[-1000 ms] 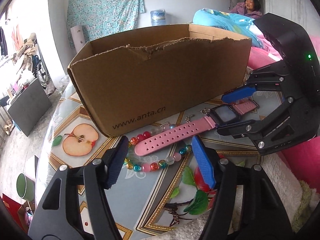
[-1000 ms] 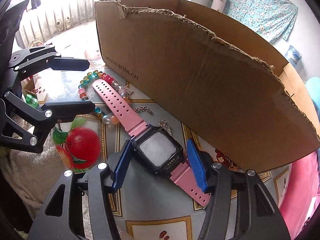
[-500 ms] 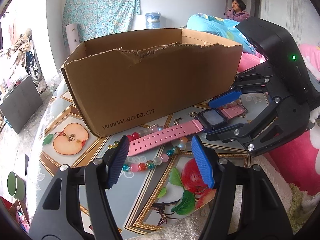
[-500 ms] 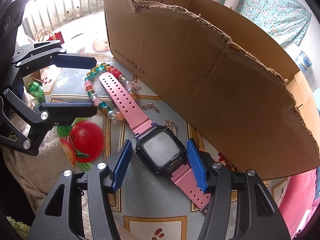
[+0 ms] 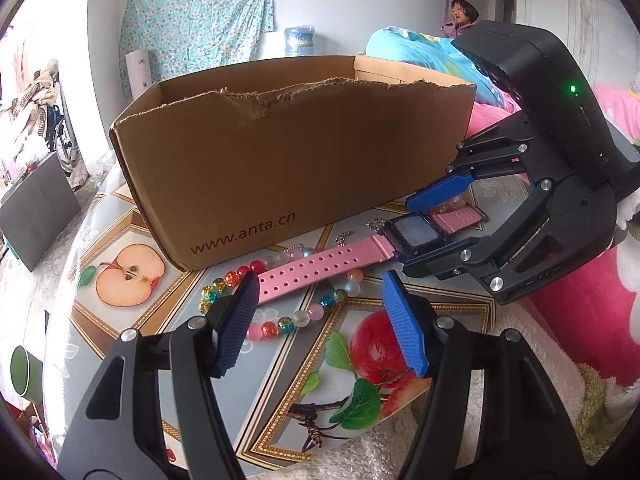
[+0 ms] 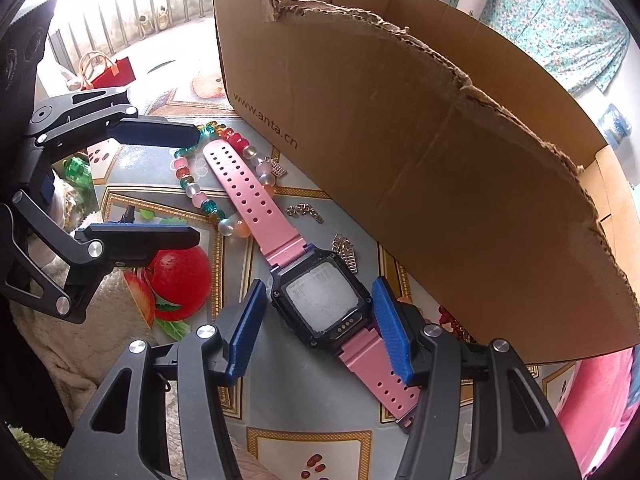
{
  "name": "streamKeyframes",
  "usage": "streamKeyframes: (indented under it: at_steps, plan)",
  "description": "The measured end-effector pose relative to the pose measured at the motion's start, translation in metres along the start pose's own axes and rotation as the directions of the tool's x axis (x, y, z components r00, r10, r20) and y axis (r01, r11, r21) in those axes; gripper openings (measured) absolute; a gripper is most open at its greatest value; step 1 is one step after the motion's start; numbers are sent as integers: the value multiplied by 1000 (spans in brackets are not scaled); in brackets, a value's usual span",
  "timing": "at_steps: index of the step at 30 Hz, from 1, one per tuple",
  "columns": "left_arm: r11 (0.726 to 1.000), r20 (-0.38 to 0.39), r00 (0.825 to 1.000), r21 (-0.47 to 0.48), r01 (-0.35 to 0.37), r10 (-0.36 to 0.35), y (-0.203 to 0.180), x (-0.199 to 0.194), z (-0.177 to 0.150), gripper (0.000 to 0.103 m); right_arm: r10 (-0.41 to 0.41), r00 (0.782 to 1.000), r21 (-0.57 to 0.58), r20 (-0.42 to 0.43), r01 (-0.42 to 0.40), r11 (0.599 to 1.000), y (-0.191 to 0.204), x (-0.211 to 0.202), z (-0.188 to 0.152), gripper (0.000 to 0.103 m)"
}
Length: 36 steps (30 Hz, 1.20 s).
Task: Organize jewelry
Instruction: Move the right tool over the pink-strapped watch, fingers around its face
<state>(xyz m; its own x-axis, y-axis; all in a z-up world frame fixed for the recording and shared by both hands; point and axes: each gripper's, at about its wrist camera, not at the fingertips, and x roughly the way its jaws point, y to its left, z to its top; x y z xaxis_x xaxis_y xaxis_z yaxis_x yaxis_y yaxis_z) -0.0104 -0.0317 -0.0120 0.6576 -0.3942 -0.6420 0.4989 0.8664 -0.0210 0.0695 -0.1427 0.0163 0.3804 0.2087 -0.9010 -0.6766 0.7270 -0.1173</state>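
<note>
A pink-strapped watch (image 6: 320, 304) with a black square face lies flat on the table beside a beaded bracelet (image 6: 208, 200); its long strap lies over the beads. My right gripper (image 6: 318, 328) is open, its blue pads either side of the watch face, not touching it. In the left wrist view the watch (image 5: 412, 234) sits between the right gripper's fingers (image 5: 440, 216). My left gripper (image 5: 320, 320) is open and empty, over the bracelet (image 5: 280, 312) and the strap's end. It also shows in the right wrist view (image 6: 160, 184).
A tall open cardboard box (image 5: 288, 152) marked www.anta.cn stands just behind the jewelry. Small silver chain pieces (image 6: 306, 212) lie by its base. The table (image 5: 132, 276) has a fruit-print cover. A bed with pink bedding (image 5: 616, 104) is at the right.
Both grippers have shifted slightly and the views have tilted a little. The watch and bracelet lie where they were. Both grippers stay open.
</note>
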Motion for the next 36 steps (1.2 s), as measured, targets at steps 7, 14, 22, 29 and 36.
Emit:
streamKeyframes:
  at_steps: [7, 14, 22, 29, 36]
  plan:
    - [1000, -18, 1000, -1, 6, -6, 0, 3, 1, 56, 10, 1000, 0, -12, -10, 1000, -3, 1, 1, 51]
    - [1000, -29, 1000, -4, 3, -3, -1, 5, 0, 55, 24, 999, 1, -26, -24, 1000, -6, -1, 5, 50]
    - [1000, -31, 999, 0, -9, 9, -2, 5, -3, 55, 43, 999, 40, -24, -42, 998, -12, -6, 10, 50]
    - [1000, -23, 1000, 8, -17, 17, -4, 1, -5, 55, 68, 997, 84, -21, -66, 994, -14, -8, 7, 50]
    - [999, -16, 999, 26, -32, 32, -10, -3, -5, 55, 89, 996, 116, -24, -86, 990, -15, -9, 4, 50]
